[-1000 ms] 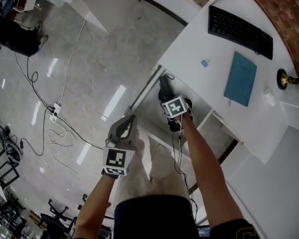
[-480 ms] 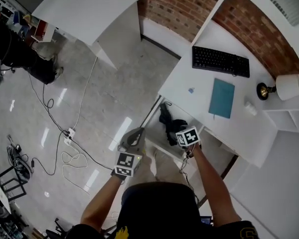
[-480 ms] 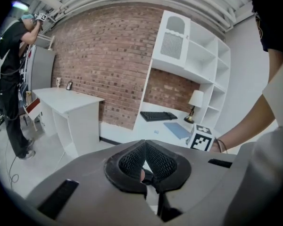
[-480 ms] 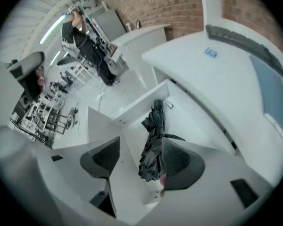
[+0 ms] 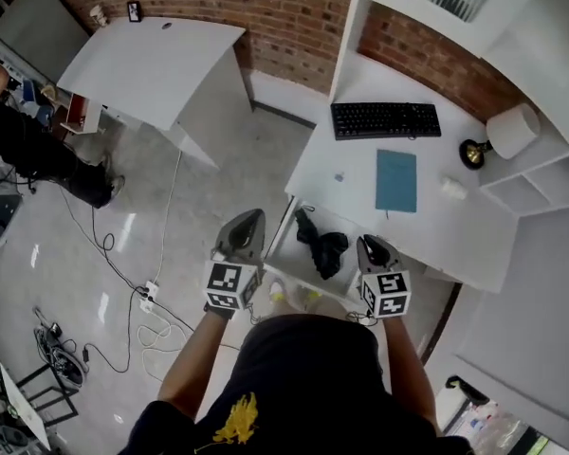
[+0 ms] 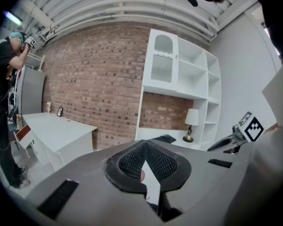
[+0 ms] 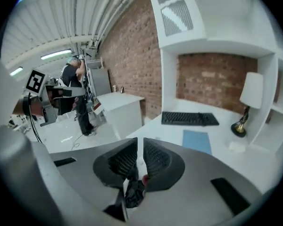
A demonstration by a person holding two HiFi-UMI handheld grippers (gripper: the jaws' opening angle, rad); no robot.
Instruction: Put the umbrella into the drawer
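The black folded umbrella lies loose in the open white drawer under the desk. Both grippers are held up well above it, near the person's chest. My left gripper hangs over the floor to the left of the drawer, and its jaws meet at the tips with nothing in them. My right gripper is above the drawer's right end. Its jaws have just been closing and stand almost together, empty. Part of the umbrella shows far below them.
The white desk carries a black keyboard, a teal notebook and a lamp. White shelves rise behind it against a brick wall. A second white table stands to the left, with cables and a person on the floor.
Both grippers have risen away from the drawer. The right gripper has left the umbrella lying in the drawer and closed its jaws. The head view now takes in more of the room.
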